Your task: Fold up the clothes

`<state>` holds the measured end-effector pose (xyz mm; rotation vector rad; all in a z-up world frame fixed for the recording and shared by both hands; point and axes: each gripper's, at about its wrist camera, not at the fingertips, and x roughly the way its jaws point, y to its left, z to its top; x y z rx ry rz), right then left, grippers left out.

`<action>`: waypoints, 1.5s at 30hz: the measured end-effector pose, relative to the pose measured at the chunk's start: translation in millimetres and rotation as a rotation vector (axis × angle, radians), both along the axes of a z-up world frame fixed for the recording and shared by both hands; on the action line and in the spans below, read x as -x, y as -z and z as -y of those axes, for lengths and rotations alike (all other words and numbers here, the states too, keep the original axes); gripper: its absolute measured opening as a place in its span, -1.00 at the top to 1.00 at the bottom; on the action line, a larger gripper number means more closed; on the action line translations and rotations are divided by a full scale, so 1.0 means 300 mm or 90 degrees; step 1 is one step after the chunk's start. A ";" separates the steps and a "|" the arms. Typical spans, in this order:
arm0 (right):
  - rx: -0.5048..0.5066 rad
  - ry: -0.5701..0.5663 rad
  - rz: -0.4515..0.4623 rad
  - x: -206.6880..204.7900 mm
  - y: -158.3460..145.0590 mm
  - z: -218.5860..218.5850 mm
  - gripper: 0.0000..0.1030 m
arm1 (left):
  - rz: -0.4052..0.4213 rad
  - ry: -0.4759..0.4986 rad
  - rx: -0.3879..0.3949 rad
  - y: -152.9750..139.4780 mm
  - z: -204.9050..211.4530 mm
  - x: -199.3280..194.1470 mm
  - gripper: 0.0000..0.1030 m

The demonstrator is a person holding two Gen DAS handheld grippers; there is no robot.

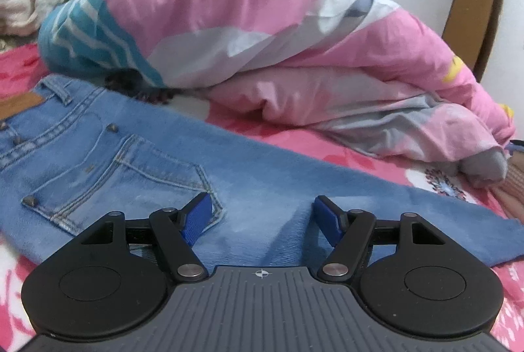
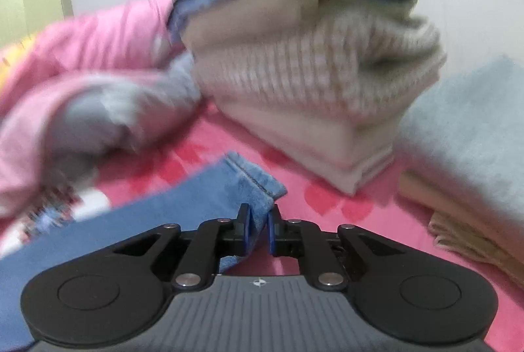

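Note:
A pair of light blue jeans (image 1: 183, 165) lies flat on the pink floral bedsheet (image 1: 268, 129), back pocket up, waistband at the left. My left gripper (image 1: 260, 207) hovers just over the jeans below the pocket, its blue pads wide apart with nothing between them. In the right wrist view the jeans' leg end (image 2: 249, 178) with its stitched hem runs in from the left, and my right gripper (image 2: 259, 214) is shut on that denim just behind the hem. This view is blurred.
A bulky pink, white and blue quilt (image 1: 262, 34) is heaped behind the jeans. A stack of folded clothes (image 2: 308, 80), beige, striped, blue and black, stands beyond the hem. A pale blue cloth (image 2: 471, 122) and a tan cloth (image 2: 458, 221) lie at the right.

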<state>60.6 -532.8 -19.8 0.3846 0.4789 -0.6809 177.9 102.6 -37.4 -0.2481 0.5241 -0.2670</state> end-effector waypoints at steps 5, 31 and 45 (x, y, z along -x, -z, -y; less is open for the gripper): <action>0.072 0.072 -0.066 0.001 -0.030 -0.022 0.08 | -0.007 -0.008 -0.002 -0.005 -0.010 0.005 -0.34; -0.053 -0.715 -0.063 -0.264 0.023 -1.029 0.38 | -0.058 -0.161 0.037 0.009 -0.165 -0.013 -0.24; -0.055 -0.655 -0.036 -0.509 -0.109 -1.121 0.39 | -0.044 -0.159 -0.032 0.017 -0.117 -0.014 -0.26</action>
